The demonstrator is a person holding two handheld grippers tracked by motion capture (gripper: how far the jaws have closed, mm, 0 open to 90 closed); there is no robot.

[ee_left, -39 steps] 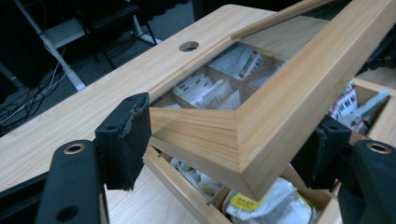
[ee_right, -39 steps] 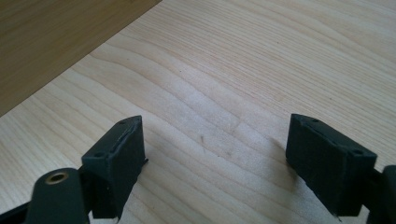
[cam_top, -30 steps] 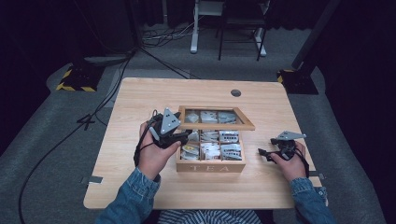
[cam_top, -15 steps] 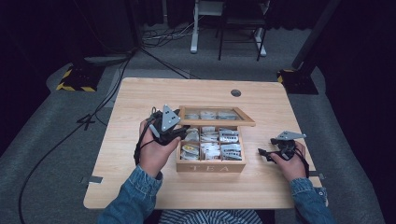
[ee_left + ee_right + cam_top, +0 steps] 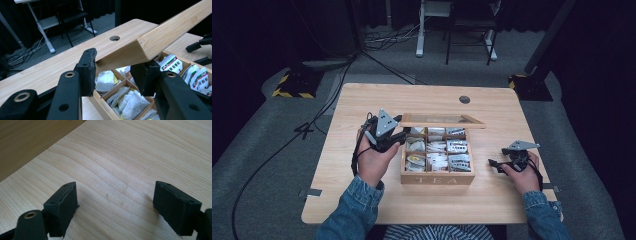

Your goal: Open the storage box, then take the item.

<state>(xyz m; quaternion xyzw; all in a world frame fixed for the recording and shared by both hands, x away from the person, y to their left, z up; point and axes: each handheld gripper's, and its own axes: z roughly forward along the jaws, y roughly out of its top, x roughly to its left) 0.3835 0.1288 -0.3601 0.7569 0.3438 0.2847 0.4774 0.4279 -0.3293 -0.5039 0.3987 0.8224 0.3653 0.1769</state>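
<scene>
A wooden tea box (image 5: 437,178) marked TEA stands mid-table, its compartments full of tea bags (image 5: 438,153). Its glass-paned lid (image 5: 442,120) is raised over the back of the box. My left gripper (image 5: 404,131) is at the lid's left end. In the left gripper view its jaws (image 5: 116,72) have just been closing, and they press on the lid's wooden frame (image 5: 130,50) between them. My right gripper (image 5: 493,166) rests low to the right of the box. It stands open (image 5: 115,207) over bare tabletop with nothing between its fingers.
The table (image 5: 362,200) has a round cable hole (image 5: 464,99) at the back. A chair and a desk leg (image 5: 419,30) stand on the floor behind, and cables trail off to the left. Bare wood lies in front of the box.
My left gripper has closed on the lid's left end and shifted slightly. The lid now looks narrower from above, uncovering more of the compartments. The right hand has not moved.
</scene>
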